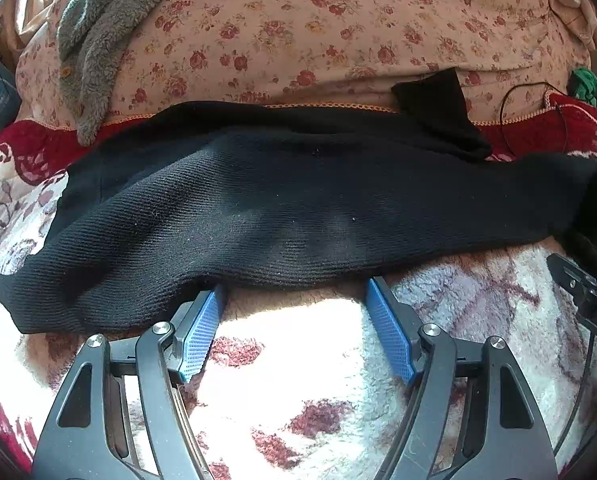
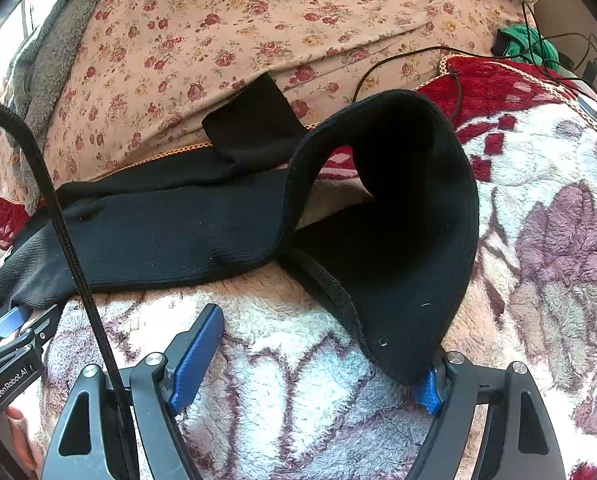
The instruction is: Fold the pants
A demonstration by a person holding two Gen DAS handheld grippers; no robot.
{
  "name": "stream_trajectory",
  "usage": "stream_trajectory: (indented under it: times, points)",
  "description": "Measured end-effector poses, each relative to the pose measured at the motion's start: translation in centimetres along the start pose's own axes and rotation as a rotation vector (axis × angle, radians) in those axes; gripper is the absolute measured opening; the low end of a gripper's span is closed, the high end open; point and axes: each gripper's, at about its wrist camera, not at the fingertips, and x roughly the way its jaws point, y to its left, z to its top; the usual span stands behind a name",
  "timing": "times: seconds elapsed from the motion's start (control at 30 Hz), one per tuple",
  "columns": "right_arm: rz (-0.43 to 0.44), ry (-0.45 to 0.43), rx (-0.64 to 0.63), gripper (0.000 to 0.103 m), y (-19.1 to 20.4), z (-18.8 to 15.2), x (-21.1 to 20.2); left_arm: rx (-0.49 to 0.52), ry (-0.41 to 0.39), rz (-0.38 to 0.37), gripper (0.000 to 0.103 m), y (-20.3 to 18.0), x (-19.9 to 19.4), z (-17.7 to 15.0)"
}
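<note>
Black knit pants (image 1: 282, 208) lie stretched left to right across a fleecy white and maroon blanket (image 1: 298, 360). My left gripper (image 1: 296, 286) is open, its blue fingertips (image 1: 214, 300) touching the pants' near edge. In the right wrist view the pants (image 2: 170, 232) run left, and their open waistband end (image 2: 402, 248) stands up in a curl. My right gripper (image 2: 322, 340) is open; the waistband drapes over its right finger (image 2: 428, 394), and its left finger (image 2: 198, 352) is clear of the cloth.
A floral peach quilt (image 1: 318, 32) is bunched behind the pants. A grey fleece garment (image 1: 94, 40) lies on it at left. Black cables (image 2: 458, 64) and a green cloth (image 2: 530, 44) sit at far right. The left gripper's body (image 2: 6, 364) shows at the right wrist view's left edge.
</note>
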Motion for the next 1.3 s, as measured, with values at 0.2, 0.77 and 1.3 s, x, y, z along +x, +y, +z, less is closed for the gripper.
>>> stream_trajectory:
  times: [0.2, 0.77, 1.3]
  points:
    - [0.008, 0.027, -0.012, 0.081, 0.1, 0.2, 0.3, 0.032, 0.017, 0.011, 0.072, 0.8, -1.9, -0.4]
    - [0.114, -0.189, -0.035, 0.073, 1.3, -0.2, -8.0, -0.110, -0.056, 0.028, 0.072, 7.1, -8.4, -0.3]
    - [0.124, -0.174, -0.053, 0.073, 2.2, -0.4, -9.2, -0.113, -0.083, 0.025, 0.072, 6.6, -9.9, -0.1]
